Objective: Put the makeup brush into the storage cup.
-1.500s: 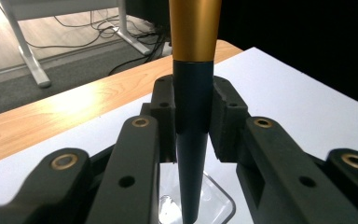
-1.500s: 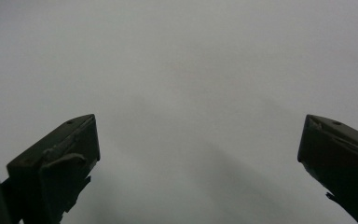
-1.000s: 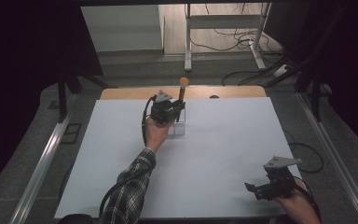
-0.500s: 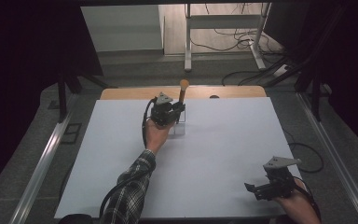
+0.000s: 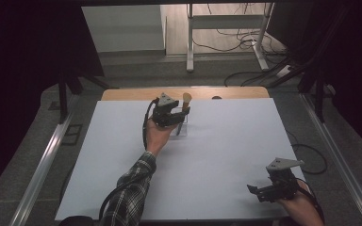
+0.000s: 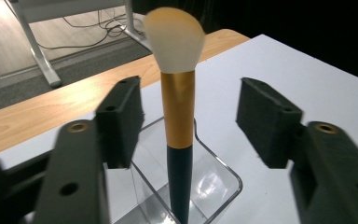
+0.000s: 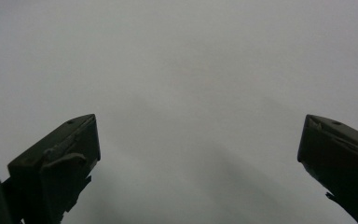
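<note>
The brush (image 6: 178, 112) stood upright in a clear holder (image 6: 200, 186) at the table's far side, between the left gripper's (image 6: 189, 123) released jaws. It looked light, soft-tipped; the gold collar seemed the best hold. The right gripper (image 5: 275, 186) rested released, near right.

white table (image 5: 226, 155) | wooden edge (image 5: 122, 94) at far side | cables (image 5: 238, 33) on floor beyond

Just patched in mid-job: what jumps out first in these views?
The makeup brush with its gold band and pale bristles stands upright in a clear holder at the far middle of the white table. The left claw is open with its jaws on either side of the brush, not touching it. The right claw sits open near the table's near right corner, over bare tabletop.
</note>
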Available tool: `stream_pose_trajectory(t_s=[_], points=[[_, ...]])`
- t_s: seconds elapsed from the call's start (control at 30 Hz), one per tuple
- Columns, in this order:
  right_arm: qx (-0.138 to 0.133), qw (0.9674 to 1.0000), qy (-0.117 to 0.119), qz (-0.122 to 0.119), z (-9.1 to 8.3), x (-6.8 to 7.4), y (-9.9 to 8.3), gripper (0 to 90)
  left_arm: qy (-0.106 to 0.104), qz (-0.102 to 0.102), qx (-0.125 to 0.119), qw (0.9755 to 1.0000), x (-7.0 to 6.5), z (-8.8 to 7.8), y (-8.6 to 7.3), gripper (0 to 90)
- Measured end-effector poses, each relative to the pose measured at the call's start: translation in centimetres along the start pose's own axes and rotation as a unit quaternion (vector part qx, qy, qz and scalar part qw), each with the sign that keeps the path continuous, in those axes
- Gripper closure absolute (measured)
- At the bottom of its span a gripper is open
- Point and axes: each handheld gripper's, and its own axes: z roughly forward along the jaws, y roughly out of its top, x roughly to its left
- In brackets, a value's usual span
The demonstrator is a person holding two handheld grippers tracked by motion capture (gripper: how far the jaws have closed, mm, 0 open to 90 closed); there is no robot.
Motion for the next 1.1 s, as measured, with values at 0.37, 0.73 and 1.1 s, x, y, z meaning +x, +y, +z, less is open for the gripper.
stream_pose_trajectory(t_s=[0.37,0.73,1.1], points=[[0.0,1.0,-0.002,-0.002,0.0,0.0,0.01,0.0,-0.031,0.002,0.013,0.9994,0.7,-0.44,0.33,23.4],[-0.004,1.0,0.004,0.002,-0.09,-0.07,0.0,0.0,-0.037,0.013,0.028,0.9988,0.59,-0.49,0.48,14.8],[-0.005,1.0,0.005,0.005,-0.11,-0.11,0.0,0.0,-0.071,0.007,0.04,0.9966,0.86,-0.96,0.67,7.3]])
